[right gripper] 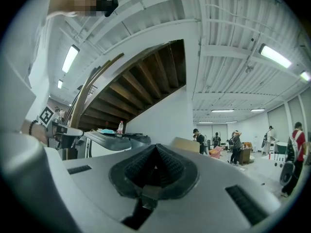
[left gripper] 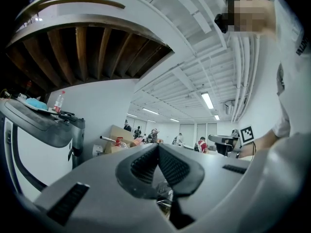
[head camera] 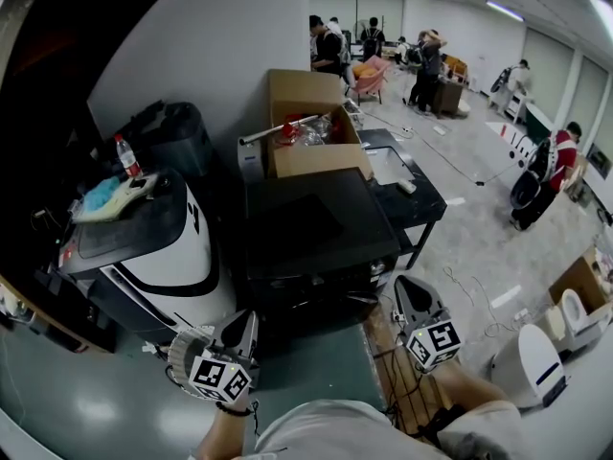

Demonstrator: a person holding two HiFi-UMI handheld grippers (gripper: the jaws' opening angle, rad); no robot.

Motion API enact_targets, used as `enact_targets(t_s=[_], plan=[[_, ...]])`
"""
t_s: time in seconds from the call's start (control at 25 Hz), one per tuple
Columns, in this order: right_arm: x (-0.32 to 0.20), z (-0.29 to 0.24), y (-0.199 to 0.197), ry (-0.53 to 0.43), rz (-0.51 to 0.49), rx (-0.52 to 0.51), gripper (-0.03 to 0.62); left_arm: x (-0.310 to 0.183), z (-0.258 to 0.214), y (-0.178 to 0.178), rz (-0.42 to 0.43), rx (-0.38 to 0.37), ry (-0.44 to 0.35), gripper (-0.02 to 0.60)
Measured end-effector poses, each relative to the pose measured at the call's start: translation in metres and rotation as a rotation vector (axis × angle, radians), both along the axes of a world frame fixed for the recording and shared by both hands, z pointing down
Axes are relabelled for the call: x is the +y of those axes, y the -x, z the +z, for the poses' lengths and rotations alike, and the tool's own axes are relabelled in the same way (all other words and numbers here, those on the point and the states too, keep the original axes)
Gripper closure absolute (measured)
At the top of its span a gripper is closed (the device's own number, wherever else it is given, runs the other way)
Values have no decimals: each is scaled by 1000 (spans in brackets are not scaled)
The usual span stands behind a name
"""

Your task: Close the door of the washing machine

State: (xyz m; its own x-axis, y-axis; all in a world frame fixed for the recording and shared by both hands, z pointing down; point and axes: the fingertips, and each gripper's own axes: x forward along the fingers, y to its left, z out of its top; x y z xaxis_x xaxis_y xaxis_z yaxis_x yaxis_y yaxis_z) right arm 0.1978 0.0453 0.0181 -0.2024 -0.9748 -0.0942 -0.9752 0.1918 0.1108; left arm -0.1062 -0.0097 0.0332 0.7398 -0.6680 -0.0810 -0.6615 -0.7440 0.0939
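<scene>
Starting with the head view, the left gripper [head camera: 247,320] and the right gripper [head camera: 406,286] are seen low in the frame. They are held apart and both point away from the person. The washing machine [head camera: 158,257], white with a dark top, is found ahead and to the left of the left gripper's jaws, near them but not touched. A bottle [head camera: 126,156] and a blue cloth [head camera: 101,196] are carried on its top. A black table [head camera: 316,223] is set ahead of the two pairs of jaws, between their lines, with a cardboard box [head camera: 311,127] at its far end.

In the left gripper view, the jaws are shown closed, pad against pad, with nothing held between them. The washing machine is seen to the left of the jaws, its dark top edge above their level. The cardboard box is seen beyond the tips, slightly to the left. The right gripper, with its marker cube, is seen off to the right.

In the right gripper view, these jaws are likewise shown closed on nothing. The washing machine and its bottle are placed to the left of the jaws, and the left gripper further left. Standing people [right gripper: 233,147] are seen far beyond, to the right. The position of the machine's door cannot be told from any view.
</scene>
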Motion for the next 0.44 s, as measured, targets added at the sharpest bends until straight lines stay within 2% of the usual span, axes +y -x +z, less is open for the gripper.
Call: enact_targets(t_s=[0.44], plan=[[-2,2,6,7,-20,18,585,3,7,-2,12,-3,13,579]])
